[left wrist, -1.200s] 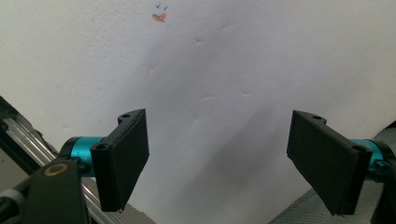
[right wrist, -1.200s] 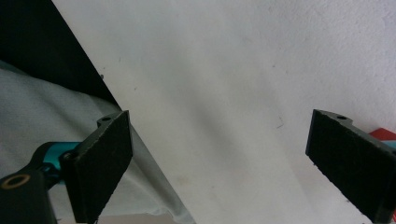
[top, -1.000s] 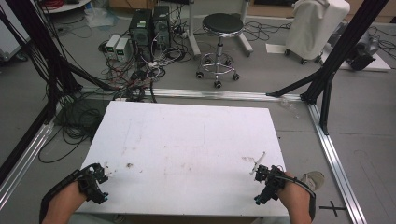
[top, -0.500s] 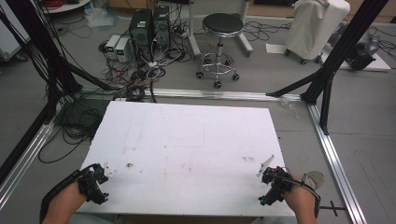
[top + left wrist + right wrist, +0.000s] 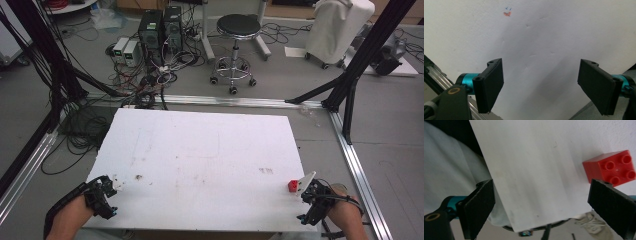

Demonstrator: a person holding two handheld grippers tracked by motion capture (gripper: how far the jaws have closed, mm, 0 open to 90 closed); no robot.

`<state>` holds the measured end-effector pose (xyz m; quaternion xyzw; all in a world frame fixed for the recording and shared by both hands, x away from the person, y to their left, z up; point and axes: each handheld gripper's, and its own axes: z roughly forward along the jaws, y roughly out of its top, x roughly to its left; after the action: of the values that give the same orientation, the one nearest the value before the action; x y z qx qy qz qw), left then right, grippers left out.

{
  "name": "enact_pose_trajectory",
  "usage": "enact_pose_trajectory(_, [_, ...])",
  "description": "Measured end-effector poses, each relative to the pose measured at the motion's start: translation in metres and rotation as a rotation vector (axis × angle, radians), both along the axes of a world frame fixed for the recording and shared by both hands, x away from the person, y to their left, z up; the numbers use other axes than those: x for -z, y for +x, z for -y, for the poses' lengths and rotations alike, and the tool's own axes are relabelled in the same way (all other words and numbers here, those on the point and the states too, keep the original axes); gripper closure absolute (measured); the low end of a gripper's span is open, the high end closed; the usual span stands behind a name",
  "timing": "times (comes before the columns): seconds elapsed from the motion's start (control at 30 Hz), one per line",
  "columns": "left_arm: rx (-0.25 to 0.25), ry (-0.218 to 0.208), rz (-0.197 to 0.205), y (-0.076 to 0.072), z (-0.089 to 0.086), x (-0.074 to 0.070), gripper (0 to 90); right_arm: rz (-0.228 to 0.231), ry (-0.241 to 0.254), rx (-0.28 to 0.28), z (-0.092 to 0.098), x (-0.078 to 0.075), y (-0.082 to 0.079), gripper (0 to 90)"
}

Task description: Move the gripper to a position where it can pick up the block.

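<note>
- Table [image 5: 200, 160]: white board, bare but for faint marks, with an orange smudge [image 5: 507, 14] ahead of the left gripper.
- Left gripper [image 5: 102, 196]: over the table's near left corner, jaws spread, empty.
- Right gripper [image 5: 314, 197]: at the table's near right corner, jaws spread, empty.
- Brick [image 5: 615, 167]: red, four studs, on the table just beside the right gripper.

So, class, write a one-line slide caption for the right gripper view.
Open right gripper hangs over the white table edge, a red four-stud brick beside one jaw.
</note>
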<state>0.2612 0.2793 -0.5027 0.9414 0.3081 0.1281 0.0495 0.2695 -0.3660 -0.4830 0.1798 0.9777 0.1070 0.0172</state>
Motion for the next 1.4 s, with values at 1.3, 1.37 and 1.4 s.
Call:
enact_pose_trajectory(1.3, [0.010, 0.000, 0.019, -0.003, 0.002, -0.003, 21.1, 0.000, -0.042, -0.221, 0.011, -0.008, 0.085, 6.8])
enact_pose_trajectory(1.37, [0.007, -0.005, 0.018, -0.003, 0.002, -0.003, 21.1, 0.004, -0.040, -0.236, 0.011, -0.004, 0.086, 6.9])
enact_pose_trajectory(1.4, [0.007, -0.005, 0.018, -0.003, 0.002, -0.003, 21.1, 0.004, -0.040, -0.236, 0.011, -0.004, 0.086, 6.9])
